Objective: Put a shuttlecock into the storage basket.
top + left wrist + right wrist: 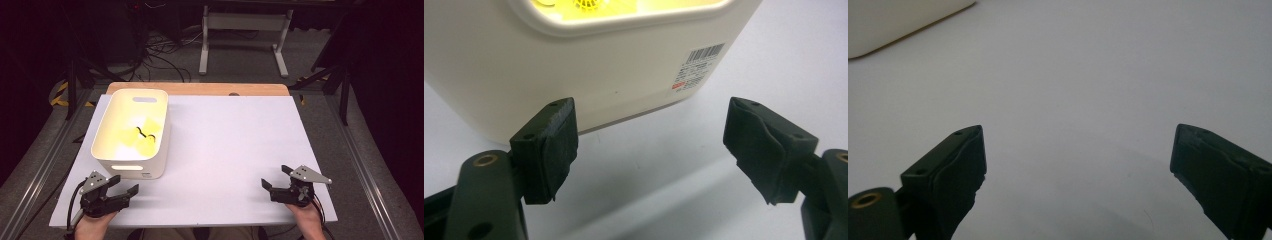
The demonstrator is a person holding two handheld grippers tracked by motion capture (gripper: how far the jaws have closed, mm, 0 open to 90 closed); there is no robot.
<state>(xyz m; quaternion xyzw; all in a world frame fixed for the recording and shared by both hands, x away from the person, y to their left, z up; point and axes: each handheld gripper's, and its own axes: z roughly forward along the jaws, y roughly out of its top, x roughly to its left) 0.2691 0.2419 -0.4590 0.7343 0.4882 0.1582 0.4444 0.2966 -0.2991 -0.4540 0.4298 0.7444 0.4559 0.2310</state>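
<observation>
Here we note the white bin (131, 135) on the surface (225, 145), far-left, just beyond our left tongs (126, 185); right tongs (275, 176) well apart at near right. Both gape wide, holding nothing.

Black left claw (125, 186) & right claw (274, 177), grey triangular plates, brass rivets, black cables.

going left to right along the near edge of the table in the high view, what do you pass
left claw → white bin, its near right corner just past that claw → bare white table top → right claw
</observation>
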